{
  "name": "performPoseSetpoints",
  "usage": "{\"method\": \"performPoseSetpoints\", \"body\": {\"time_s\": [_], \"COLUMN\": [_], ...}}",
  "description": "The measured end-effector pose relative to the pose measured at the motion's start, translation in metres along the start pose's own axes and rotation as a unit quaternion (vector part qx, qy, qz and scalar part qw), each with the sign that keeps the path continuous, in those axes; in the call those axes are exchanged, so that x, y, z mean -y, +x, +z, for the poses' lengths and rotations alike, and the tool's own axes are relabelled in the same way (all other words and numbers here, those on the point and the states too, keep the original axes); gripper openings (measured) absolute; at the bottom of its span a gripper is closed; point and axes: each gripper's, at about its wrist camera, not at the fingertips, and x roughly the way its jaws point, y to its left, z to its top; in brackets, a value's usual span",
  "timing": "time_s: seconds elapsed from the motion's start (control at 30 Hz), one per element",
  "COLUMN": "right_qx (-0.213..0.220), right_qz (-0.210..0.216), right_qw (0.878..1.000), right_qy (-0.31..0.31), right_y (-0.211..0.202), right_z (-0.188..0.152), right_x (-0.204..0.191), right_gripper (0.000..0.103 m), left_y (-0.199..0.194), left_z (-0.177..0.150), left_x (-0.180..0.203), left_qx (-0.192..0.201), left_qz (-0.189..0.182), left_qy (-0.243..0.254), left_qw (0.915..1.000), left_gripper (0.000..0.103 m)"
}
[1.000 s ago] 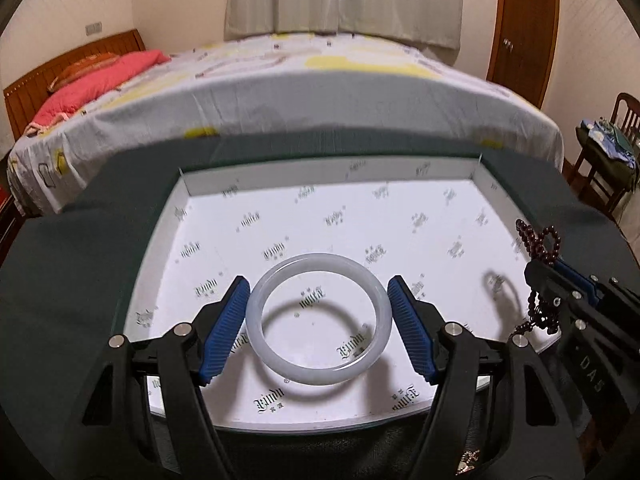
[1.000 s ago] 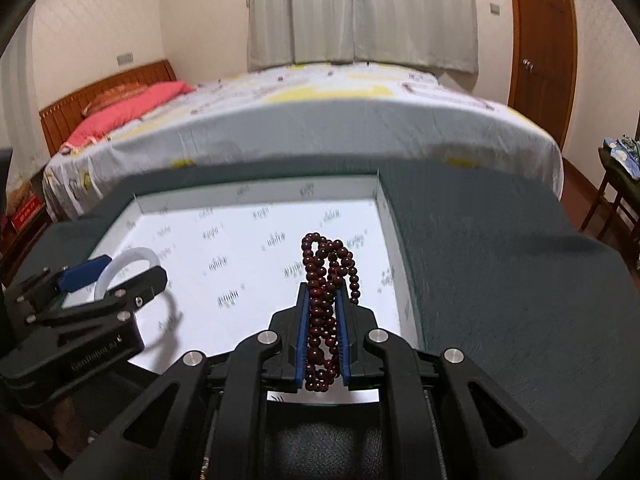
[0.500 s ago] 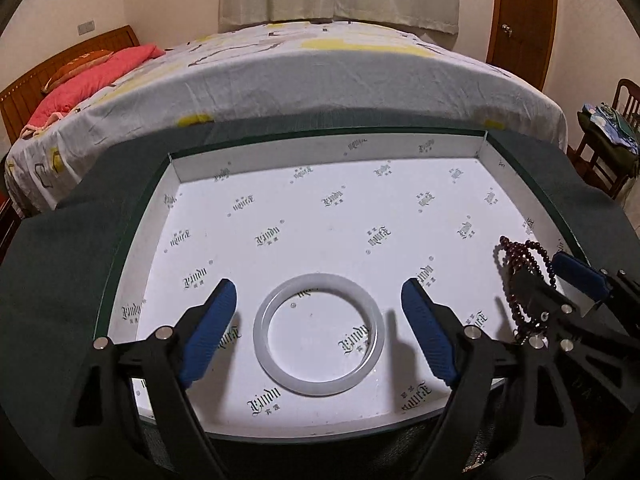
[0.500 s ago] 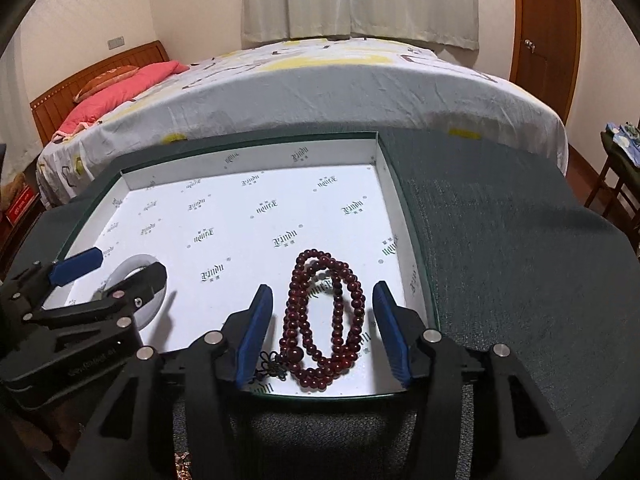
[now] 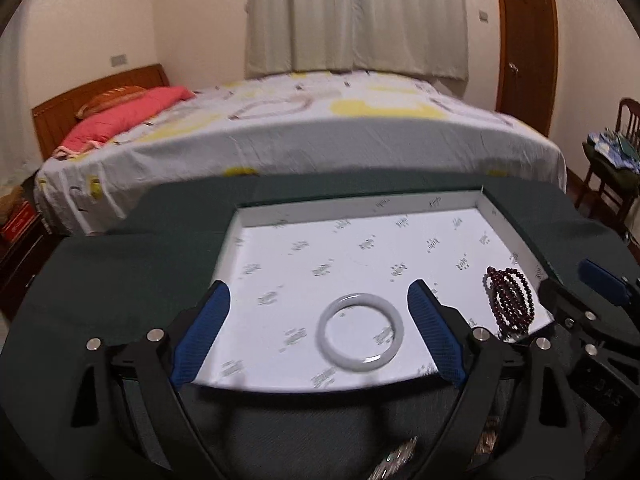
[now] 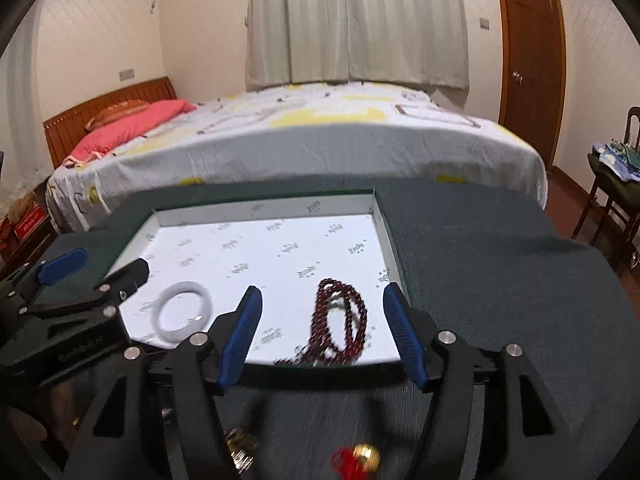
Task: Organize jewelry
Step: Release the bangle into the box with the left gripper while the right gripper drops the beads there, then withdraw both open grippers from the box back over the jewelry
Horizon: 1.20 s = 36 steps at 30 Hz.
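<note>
The white bangle [image 5: 360, 332] lay flat in the white tray [image 5: 360, 204], near its front edge; the dark red bead bracelet [image 6: 340, 322] lay beside it, apart. The left gripper [image 5: 318, 332] stood spread, jaws opening, touching nothing. The right gripper [image 6: 322, 332] likewise, jaws opening, clear of the beads.

My two wrist cameras sit side by side, close, angled down and forward, sharing the white tray [image 5: 256, 216] and far bed [image 6: 320, 148].
</note>
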Motion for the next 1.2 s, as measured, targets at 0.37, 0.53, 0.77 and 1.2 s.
{"method": "performPoseSetpoints", "body": {"time_s": [0.37, 0.53, 0.77, 1.2], "right_qx": [0.006, -0.023, -0.047, -0.089], "right_qz": [0.003, -0.008, -0.015, -0.017], "right_qw": [1.000, 1.000, 0.999, 0.995], "right_qy": [-0.007, -0.011, -0.015, -0.029], "right_y": [-0.073, -0.074, -0.069, -0.056], "right_z": [-0.070, -0.100, -0.116, -0.123], "right_x": [-0.023, -0.027, -0.036, -0.040], "right_gripper": [0.062, 0.062, 0.062, 0.062], "left_y": [-0.086, -0.104, -0.109, -0.113], "left_z": [-0.061, -0.096, -0.122, -0.123], "left_x": [-0.044, -0.059, -0.066, -0.059], "left_qx": [0.018, -0.001, -0.024, -0.020], "left_qz": [0.036, 0.044, 0.043, 0.039], "left_qy": [-0.021, -0.027, -0.034, -0.028], "left_qw": [0.9989, 0.9987, 0.9982, 0.9986], "left_gripper": [0.088, 0.088, 0.088, 0.088]}}
